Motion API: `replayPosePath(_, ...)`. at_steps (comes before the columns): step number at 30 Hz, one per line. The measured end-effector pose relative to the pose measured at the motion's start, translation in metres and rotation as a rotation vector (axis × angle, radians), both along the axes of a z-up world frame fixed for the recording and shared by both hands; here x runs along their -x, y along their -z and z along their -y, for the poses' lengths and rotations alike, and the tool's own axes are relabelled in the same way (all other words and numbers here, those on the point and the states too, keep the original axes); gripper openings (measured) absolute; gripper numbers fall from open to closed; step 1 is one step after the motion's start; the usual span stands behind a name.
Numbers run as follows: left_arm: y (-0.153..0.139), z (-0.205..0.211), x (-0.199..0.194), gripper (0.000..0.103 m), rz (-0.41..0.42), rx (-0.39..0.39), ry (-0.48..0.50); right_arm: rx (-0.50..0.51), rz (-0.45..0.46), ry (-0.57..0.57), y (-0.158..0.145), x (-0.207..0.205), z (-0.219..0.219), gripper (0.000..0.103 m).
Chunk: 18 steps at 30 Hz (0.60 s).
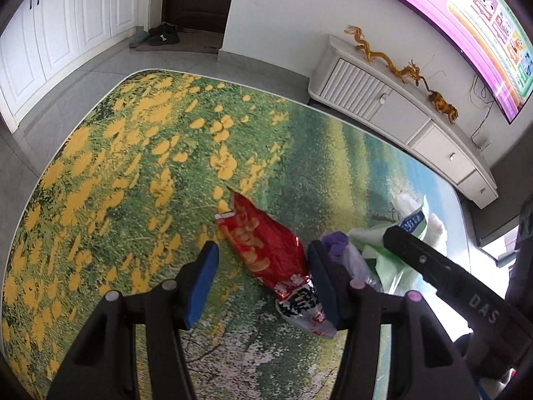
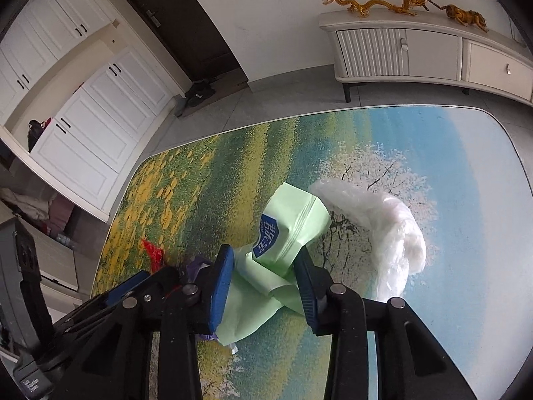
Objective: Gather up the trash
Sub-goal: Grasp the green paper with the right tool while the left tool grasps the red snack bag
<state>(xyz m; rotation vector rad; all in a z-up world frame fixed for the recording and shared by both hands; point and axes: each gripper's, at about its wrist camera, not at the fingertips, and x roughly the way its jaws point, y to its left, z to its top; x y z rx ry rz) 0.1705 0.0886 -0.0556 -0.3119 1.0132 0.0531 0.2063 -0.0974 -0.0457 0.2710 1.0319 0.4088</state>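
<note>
A red snack bag point(image 1: 263, 250) lies on the flower-print tabletop point(image 1: 133, 166). My left gripper point(image 1: 263, 260) is open, its fingers on either side of the bag's near end; whether they touch it I cannot tell. A pale green wrapper point(image 2: 286, 230) with a blue label lies between the fingers of my right gripper point(image 2: 263, 266), which is open around it. A white crumpled plastic bag point(image 2: 383, 230) lies just right of the green wrapper. A purple scrap point(image 1: 336, 243) sits between the red bag and the green wrapper point(image 1: 376, 253). The right gripper's arm point(image 1: 433, 266) shows in the left wrist view.
A white TV cabinet point(image 2: 416, 53) with golden dragon figures point(image 2: 373, 5) stands beyond the table. A lit TV screen point(image 1: 483, 26) hangs above it. White cupboards point(image 2: 100, 123), a dark door point(image 2: 186, 26) and shoes point(image 1: 163, 33) are at the far left. Grey floor surrounds the table.
</note>
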Motion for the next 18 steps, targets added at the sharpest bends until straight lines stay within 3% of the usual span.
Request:
replayPosePath(5, 0.000, 0.007, 0.002, 0.053, 0.001, -0.037, 0.006, -0.018, 0.005, 0.000, -0.003, 0.015, 0.007, 0.028)
replayPosePath(7, -0.001, 0.005, 0.005, 0.041, 0.006, -0.021, 0.002, -0.020, 0.010, 0.004, -0.005, 0.022, 0.011, 0.027)
replayPosePath(10, -0.003, 0.005, 0.011, 0.034, 0.023, -0.003, 0.007, -0.024, 0.021, 0.003, -0.009, 0.032, 0.014, 0.026)
replayPosePath(18, -0.024, 0.003, 0.034, 0.025, 0.090, 0.017, -0.003, -0.019, 0.070, 0.005, -0.027, 0.060, 0.023, 0.024)
